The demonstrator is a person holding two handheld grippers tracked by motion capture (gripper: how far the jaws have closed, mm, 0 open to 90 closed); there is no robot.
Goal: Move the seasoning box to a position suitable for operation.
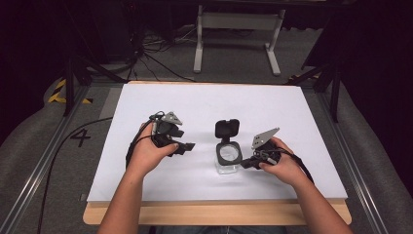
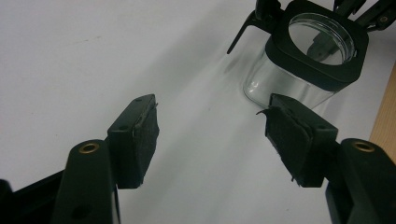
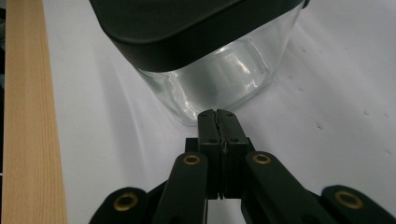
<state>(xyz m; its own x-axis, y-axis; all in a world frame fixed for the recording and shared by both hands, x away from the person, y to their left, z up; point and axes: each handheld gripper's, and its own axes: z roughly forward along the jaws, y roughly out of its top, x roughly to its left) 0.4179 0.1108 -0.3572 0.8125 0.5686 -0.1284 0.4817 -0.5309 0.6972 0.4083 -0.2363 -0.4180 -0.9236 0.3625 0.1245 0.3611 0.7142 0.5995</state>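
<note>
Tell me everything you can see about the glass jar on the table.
The glass jar is clear, squarish with rounded corners, and looks empty. A black square collar with a round opening rims its top, and a black hinged lid stands flipped open behind. It sits upright on the white table sheet, near the front edge. The right claw, shut, sits at its lower side; contact is unclear. The left claw is open and apart from it.

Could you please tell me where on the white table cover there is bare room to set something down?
The white table cover lies bare across its far half, beyond the clear glass jar with a black square collar and its raised black lid. The near strip by the wooden edge is also free. The middle is crowded: left gripper, jar, right gripper.
</note>
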